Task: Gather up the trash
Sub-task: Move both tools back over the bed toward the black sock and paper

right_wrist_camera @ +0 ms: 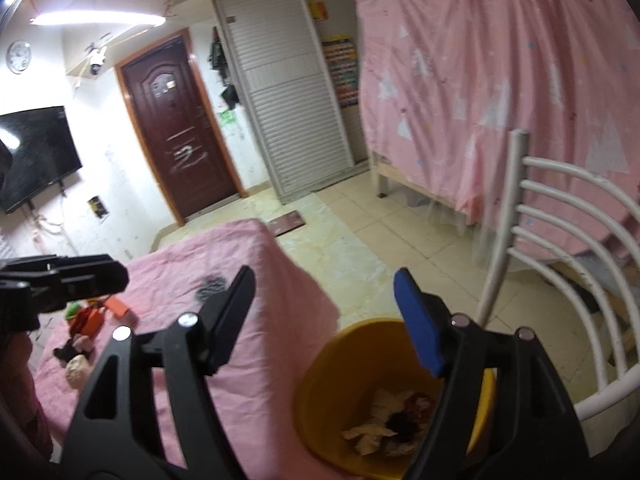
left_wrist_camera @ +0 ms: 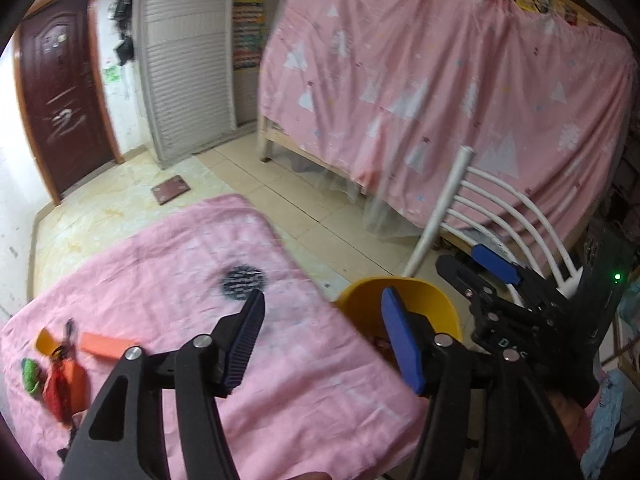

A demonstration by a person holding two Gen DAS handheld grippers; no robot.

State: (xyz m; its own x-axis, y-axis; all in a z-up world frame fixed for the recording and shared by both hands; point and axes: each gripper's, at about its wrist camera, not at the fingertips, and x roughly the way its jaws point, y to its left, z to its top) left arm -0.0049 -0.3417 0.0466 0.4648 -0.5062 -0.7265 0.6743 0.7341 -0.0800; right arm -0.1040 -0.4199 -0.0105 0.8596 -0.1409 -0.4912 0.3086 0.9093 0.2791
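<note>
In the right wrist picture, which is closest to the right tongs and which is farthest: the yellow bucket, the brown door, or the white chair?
1. Bucket: right below the right tongs.
2. Chair: to the right, a bit behind the bucket.
3. Door: far across the room, on the left.

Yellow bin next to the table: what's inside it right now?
The yellow bin holds crumpled whitish paper and some dark reddish scraps. The right gripper, open and empty, has a finger covering the bin's right side, so anything there or beneath the pile is hidden.
</note>
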